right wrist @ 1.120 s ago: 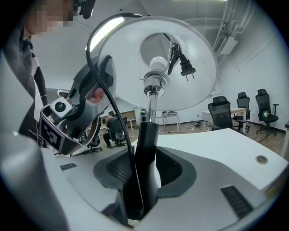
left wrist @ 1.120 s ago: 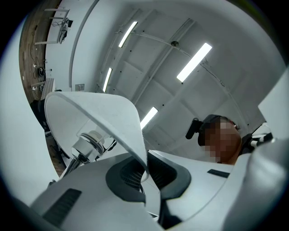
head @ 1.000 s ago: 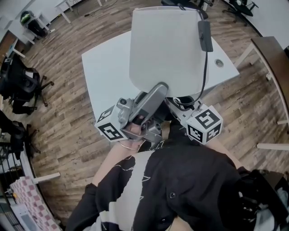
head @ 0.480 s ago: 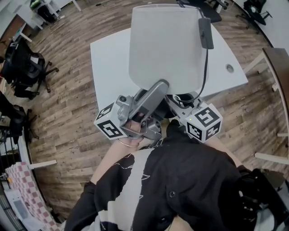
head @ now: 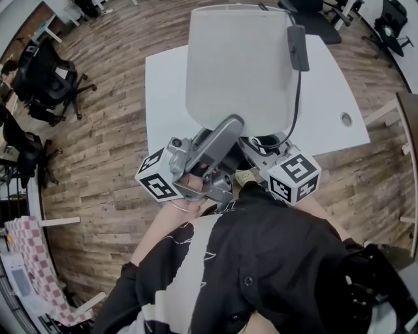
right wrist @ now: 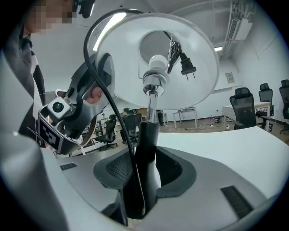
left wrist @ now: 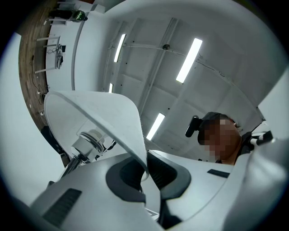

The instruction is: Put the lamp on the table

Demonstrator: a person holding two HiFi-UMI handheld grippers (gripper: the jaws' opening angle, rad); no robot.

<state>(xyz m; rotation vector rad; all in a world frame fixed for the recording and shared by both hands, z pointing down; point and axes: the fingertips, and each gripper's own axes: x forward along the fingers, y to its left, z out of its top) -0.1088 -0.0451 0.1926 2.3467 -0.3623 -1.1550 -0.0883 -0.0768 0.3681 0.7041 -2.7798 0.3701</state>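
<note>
I carry the lamp between both grippers above the white table (head: 166,91). Its pale shade (head: 238,65) fills the middle of the head view. My left gripper (head: 230,127) points upward and is shut on the shade's lower rim (left wrist: 131,131), with the jaws (left wrist: 145,173) pinching the thin edge. My right gripper (right wrist: 144,180) is shut on the lamp's black stem (right wrist: 146,149) below the bulb socket (right wrist: 153,72). The black cord (right wrist: 108,99) loops past the jaws, and its plug (right wrist: 186,67) hangs inside the shade. An inline switch (head: 296,49) lies against the shade.
Black office chairs (head: 46,65) stand on the wooden floor at the left, and more (head: 392,16) at the top right. The table has a round cable hole (head: 346,119). A checkered item (head: 32,261) sits at the lower left.
The table and floor have slid rightward and up in the head view while the lamp and both grippers keep their place. Both grips are unchanged.
</note>
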